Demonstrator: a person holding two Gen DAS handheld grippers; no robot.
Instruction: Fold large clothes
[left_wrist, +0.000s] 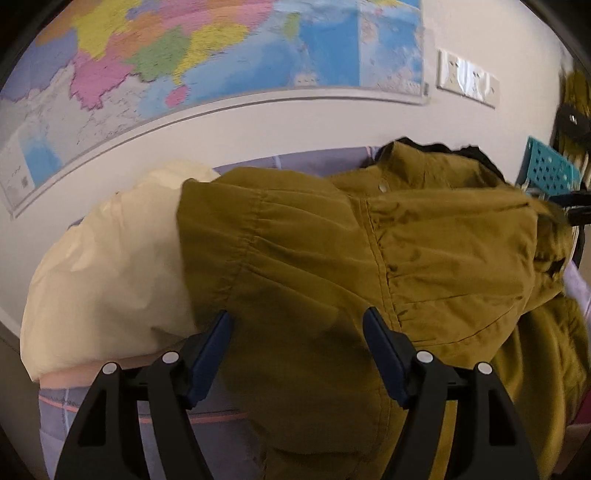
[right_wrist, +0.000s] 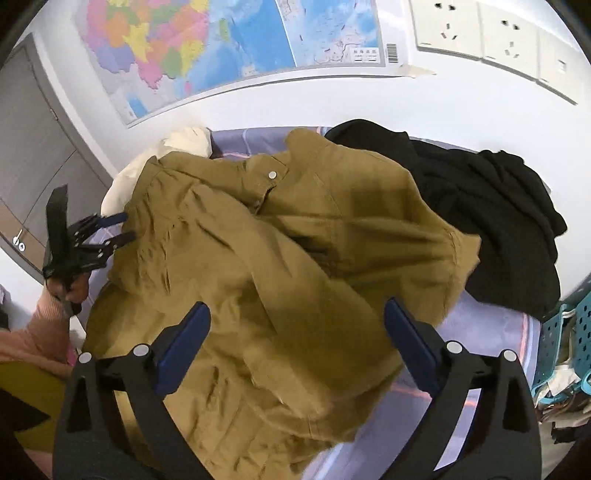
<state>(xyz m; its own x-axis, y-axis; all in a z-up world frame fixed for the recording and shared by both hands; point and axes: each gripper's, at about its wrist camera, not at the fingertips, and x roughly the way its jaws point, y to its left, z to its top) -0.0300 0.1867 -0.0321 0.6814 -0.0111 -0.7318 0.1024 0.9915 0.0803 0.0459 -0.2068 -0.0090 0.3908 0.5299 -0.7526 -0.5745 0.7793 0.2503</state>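
Both grippers, left (left_wrist: 297, 325) and right (right_wrist: 297, 317), gape wide, holding nothing, above the mustard jacket (right_wrist: 280, 258) sprawled on the lilac bedsheet (right_wrist: 491, 339); collar toward twelve o'clock, hem toward six.

The left gripper (left_wrist: 297, 325) is held with its jaws spread wide, nothing clamped between the blue pads (left_wrist: 210, 354). The right gripper (right_wrist: 297, 319) is likewise held wide apart and empty. In the right wrist view, the left gripper is gripped by a hand (right_wrist: 68, 288) in a pink sleeve.
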